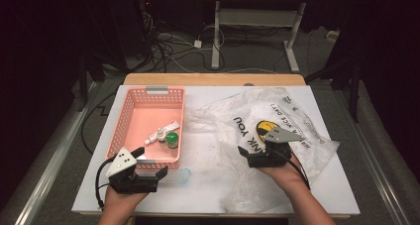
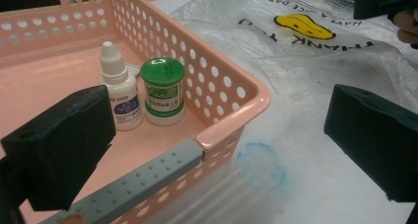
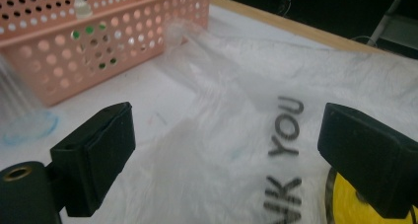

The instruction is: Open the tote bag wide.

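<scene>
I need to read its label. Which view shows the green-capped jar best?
The left gripper view: the green-capped jar stands close, label facing. The high view shows it small; the right gripper view gives green glimpses through the basket holes.

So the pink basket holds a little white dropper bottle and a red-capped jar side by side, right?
Not quite: the jar beside the white dropper bottle in the pink basket has a green cap, not red. The left gripper view shows it plainly.

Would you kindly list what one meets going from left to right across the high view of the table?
Left tongs → pink basket → green-capped jar → right tongs → clear plastic bag.
</scene>
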Available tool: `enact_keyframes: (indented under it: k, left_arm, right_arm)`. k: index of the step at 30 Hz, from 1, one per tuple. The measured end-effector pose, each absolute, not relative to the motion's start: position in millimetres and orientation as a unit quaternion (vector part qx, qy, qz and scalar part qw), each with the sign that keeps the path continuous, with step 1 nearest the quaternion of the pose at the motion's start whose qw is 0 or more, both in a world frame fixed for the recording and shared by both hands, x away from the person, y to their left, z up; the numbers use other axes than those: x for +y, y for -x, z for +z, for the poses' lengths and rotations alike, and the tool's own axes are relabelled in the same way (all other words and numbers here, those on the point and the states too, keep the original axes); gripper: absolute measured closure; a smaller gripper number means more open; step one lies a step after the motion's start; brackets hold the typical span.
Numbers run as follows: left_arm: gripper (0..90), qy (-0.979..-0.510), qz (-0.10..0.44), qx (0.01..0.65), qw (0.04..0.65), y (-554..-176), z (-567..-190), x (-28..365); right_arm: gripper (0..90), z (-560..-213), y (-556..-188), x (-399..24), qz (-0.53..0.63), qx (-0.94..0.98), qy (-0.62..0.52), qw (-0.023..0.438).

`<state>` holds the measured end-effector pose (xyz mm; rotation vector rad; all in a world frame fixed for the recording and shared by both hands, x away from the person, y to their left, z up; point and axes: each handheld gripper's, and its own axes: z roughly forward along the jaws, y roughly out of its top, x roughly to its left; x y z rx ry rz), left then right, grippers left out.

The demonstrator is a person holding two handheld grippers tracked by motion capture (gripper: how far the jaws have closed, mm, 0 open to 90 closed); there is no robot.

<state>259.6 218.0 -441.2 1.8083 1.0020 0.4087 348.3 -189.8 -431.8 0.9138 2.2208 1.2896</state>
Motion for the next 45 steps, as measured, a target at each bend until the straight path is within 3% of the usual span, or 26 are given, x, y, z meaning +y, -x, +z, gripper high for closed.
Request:
enact_keyframes:
  k: [5,7,11,16,24,26,30,33,38,45]
  left_arm:
    - [0.0,-0.746,0.169,0.419,0.489,-256.2,-440.9,218.5]
    - [0.0,-0.753,0.169,0.417,0.480,-258.0,-437.0,218.4]
    - [0.0,-0.763,0.182,0.403,0.471,-266.3,-429.5,207.3]
    - [0.0,-0.759,0.162,0.408,0.481,-273.0,-440.4,194.1]
    - [0.0,-0.764,0.163,0.392,0.485,-260.4,-438.4,191.6]
    - [0.0,-0.766,0.161,0.391,0.484,-260.5,-440.6,192.1]
    - [0.0,-0.770,0.156,0.385,0.485,-260.1,-441.7,191.0]
    - [0.0,-0.769,0.156,0.384,0.486,-259.1,-441.0,190.9]
    - [0.0,-0.769,0.157,0.383,0.487,-258.3,-440.3,190.6]
    - [0.0,-0.771,0.155,0.381,0.487,-258.5,-440.8,188.4]
  right_arm:
    - [10.9,-430.5,-374.5,-176.4,0.462,0.797,-0.348,0.175]
    - [16.3,-431.2,-375.6,-172.9,0.465,0.793,-0.347,0.184]
    - [17.3,-436.6,-379.7,-161.6,0.448,0.810,-0.339,0.166]
    - [34.0,-453.1,-376.2,-140.8,0.390,0.855,-0.314,0.133]
    - [38.6,-477.8,-374.7,-140.8,0.342,0.881,-0.307,0.109]
    - [42.7,-480.6,-374.5,-140.5,0.336,0.885,-0.305,0.107]
    - [59.0,-482.9,-370.7,-140.9,0.340,0.884,-0.300,0.118]
    - [61.7,-483.2,-370.1,-141.2,0.337,0.884,-0.299,0.122]
    - [76.3,-483.9,-368.8,-145.2,0.348,0.877,-0.309,0.118]
    - [84.6,-484.6,-371.5,-149.0,0.352,0.872,-0.321,0.112]
